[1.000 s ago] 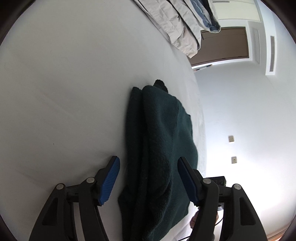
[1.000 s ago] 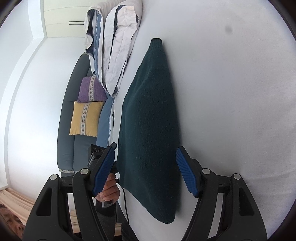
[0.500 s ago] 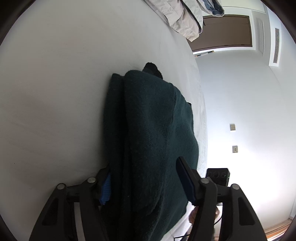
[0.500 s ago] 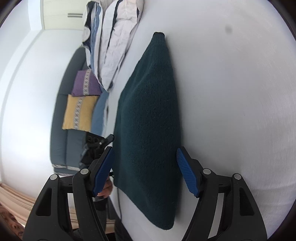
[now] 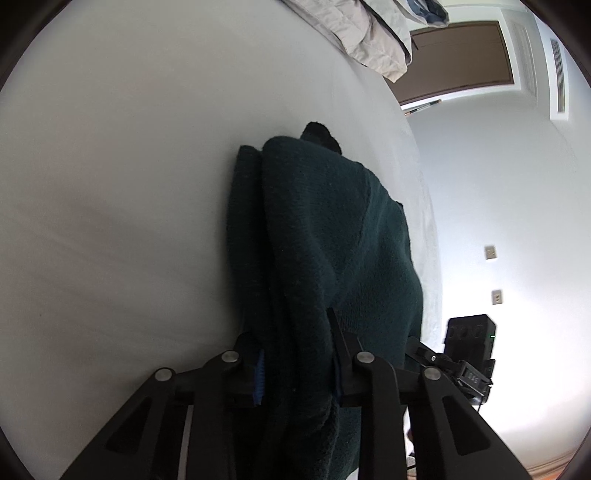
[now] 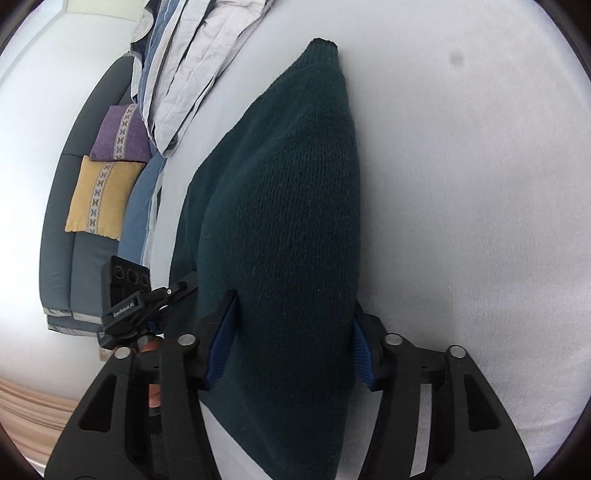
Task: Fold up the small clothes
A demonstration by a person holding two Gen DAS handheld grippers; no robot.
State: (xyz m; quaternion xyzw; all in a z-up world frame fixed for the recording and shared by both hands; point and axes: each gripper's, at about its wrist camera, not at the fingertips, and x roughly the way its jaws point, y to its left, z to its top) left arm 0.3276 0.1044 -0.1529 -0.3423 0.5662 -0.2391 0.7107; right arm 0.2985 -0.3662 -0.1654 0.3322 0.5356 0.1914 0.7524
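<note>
A dark green knitted garment (image 5: 325, 236) lies folded lengthwise on the white bed (image 5: 110, 221). My left gripper (image 5: 295, 365) has its jaws closed in on a thick fold of its near end, blue pads (image 5: 260, 376) pressed into the cloth. In the right wrist view the same garment (image 6: 288, 206) runs away from me. My right gripper (image 6: 290, 339) straddles its near end, jaws still wide, blue pads (image 6: 221, 332) at either side of the cloth.
A rumpled grey and blue duvet (image 6: 192, 62) lies at the far end of the bed, also in the left wrist view (image 5: 373, 33). A grey sofa (image 6: 59, 236) with purple and yellow cushions stands beyond the bed edge. The other gripper's camera box (image 6: 125, 288) is at my left.
Both grippers moved forward onto the garment's near end. The left jaws narrowed from wide open to clamped on the fold. The right jaws narrowed slightly around the cloth.
</note>
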